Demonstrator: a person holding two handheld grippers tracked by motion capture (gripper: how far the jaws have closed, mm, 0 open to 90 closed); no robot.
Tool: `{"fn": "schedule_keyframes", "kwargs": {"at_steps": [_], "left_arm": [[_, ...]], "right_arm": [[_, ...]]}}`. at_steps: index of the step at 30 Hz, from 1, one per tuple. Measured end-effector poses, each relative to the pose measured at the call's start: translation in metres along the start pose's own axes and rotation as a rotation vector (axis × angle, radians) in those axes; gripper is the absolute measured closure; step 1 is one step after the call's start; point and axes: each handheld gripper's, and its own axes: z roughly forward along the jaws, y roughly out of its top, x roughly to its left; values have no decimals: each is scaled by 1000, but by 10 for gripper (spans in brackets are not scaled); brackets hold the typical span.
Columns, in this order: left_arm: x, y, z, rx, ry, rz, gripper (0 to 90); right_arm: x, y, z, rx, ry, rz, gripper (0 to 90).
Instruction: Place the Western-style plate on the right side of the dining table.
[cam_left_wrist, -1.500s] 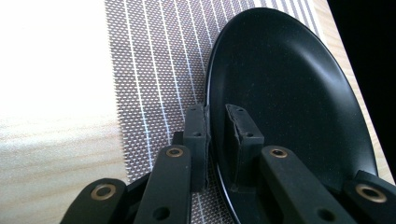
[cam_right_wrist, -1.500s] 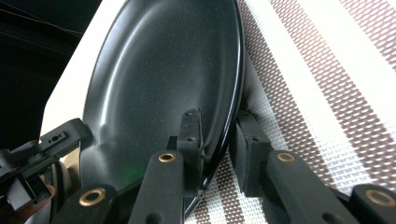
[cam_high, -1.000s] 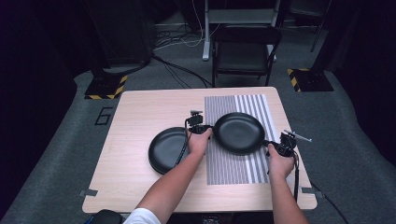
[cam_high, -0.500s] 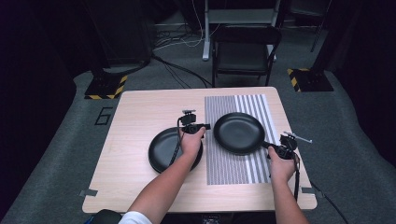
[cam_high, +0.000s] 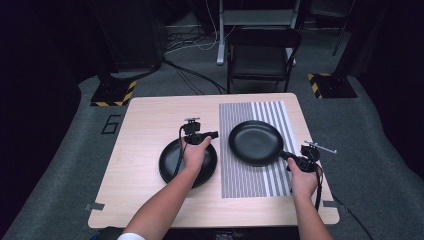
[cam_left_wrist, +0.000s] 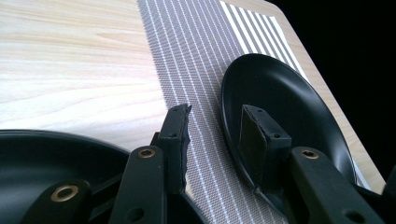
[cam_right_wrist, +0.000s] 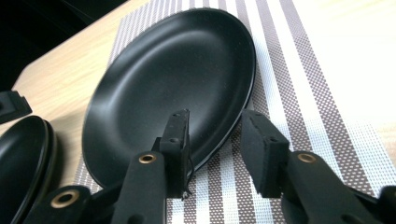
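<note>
A black plate (cam_high: 255, 141) lies on the striped placemat (cam_high: 250, 180). A second black plate (cam_high: 172, 165) rests on the wooden table (cam_high: 145, 125) just left of the mat. My left gripper (cam_high: 214, 134) hovers over that second plate (cam_left_wrist: 46, 158) and points right at the mat plate (cam_left_wrist: 289, 102). Its jaws (cam_left_wrist: 215, 116) have just been opening and stand open with nothing between them. My right gripper (cam_high: 287, 156) is at the mat plate's near right rim. Its jaws (cam_right_wrist: 215, 119) have also just been opening; the plate's (cam_right_wrist: 177, 70) rim lies between them untouched.
A dark chair (cam_high: 262, 55) stands beyond the table's far edge, with cables (cam_high: 190, 75) on the floor around it. Yellow-and-black bases (cam_high: 112, 92) sit on the carpet at both far corners. The left gripper's jaw tip (cam_right_wrist: 11, 105) shows at the left of the right gripper view.
Both grippers have opened. The left one let go of the mat plate's left rim and drew back left and slightly up, over the other plate. The right hand stayed put.
</note>
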Motion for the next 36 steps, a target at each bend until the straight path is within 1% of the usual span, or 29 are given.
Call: {"fn": "schedule_keyframes", "kwargs": {"at_steps": [2,3,4,6,7,8,9,10,12,13,14,18,21,22,24,27,28,31,33,35,36], "left_arm": [[3,1,-5,1,7,6,622],[6,1,-10,-13,11,-1,621],[8,1,-13,-11,12,7,618],[12,1,-19,-19,17,4,617],[15,2,-23,-24,18,9,616],[18,2,-27,-27,24,5,613],[21,2,-30,-26,28,8,613],[24,2,-34,-30,31,2,613],[29,2,-41,-35,37,4,611],[32,1,-46,-44,41,-2,611],[34,1,-50,-48,41,1,610],[45,1,-66,-66,42,-13,598],[53,1,-74,-71,50,-7,589],[55,0,-76,-79,50,-16,586],[60,0,-81,-84,49,-7,581],[67,-1,-89,-83,55,13,574],[69,-2,-90,-88,62,9,572],[78,-4,-96,-75,62,20,567],[81,-6,-99,-74,59,17,563],[86,-9,-104,-73,62,28,558],[89,-11,-107,-77,65,28,553]], "right_arm": [[0,1,-1,5,-2,-2,614],[-1,1,-1,2,-3,-8,614],[0,1,-2,-1,-3,-15,613],[0,1,-3,-1,-2,-22,612],[1,1,-4,-2,2,-19,612],[2,1,-5,-4,4,-20,611],[3,2,-6,-5,6,-26,610],[3,2,-7,-8,4,-41,610],[5,2,-8,-7,2,-53,609],[5,3,-9,-7,5,-58,609],[7,3,-10,-6,5,-55,609],[10,3,-13,-3,21,-74,608],[11,2,-14,4,27,-84,604],[11,2,-14,5,27,-86,602],[10,1,-14,5,34,-90,595],[10,0,-14,6,31,-93,578],[10,-1,-14,4,30,-103,574],[9,-2,-14,6,29,-115,570],[9,-3,-15,4,31,-119,566],[9,-3,-16,3,36,-119,565],[9,-4,-17,2,32,-132,564]]}}
